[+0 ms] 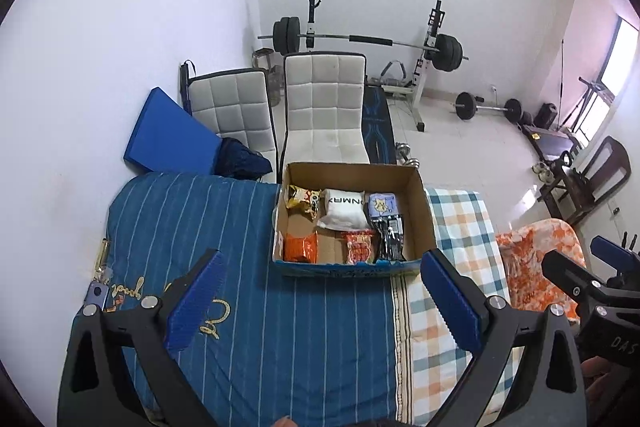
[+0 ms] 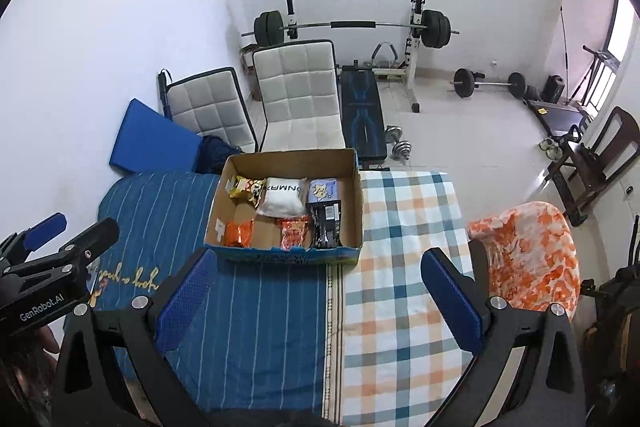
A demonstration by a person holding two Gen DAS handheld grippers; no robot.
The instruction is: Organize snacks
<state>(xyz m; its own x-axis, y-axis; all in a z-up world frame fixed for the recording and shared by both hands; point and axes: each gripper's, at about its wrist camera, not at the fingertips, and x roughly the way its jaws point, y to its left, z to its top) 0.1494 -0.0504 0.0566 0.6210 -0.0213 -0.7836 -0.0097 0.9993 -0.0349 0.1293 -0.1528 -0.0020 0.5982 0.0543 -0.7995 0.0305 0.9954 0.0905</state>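
This is a room in a home, doubling as a home gym. A bed [image 2: 256, 307] with a blue striped cover and a checked sheet [image 2: 400, 267] fills the foreground. Behind it, against plain white walls, stands a barbell rack [image 1: 428, 39] loaded with weight plates, a padded weight bench [image 2: 362, 107], a second barbell [image 1: 488, 107] and small dumbbells [image 2: 396, 143] on the tiled floor. Two white quilted chairs [image 1: 324, 107] stand near, and what may be a treadmill [image 2: 556, 115] sits by the window.
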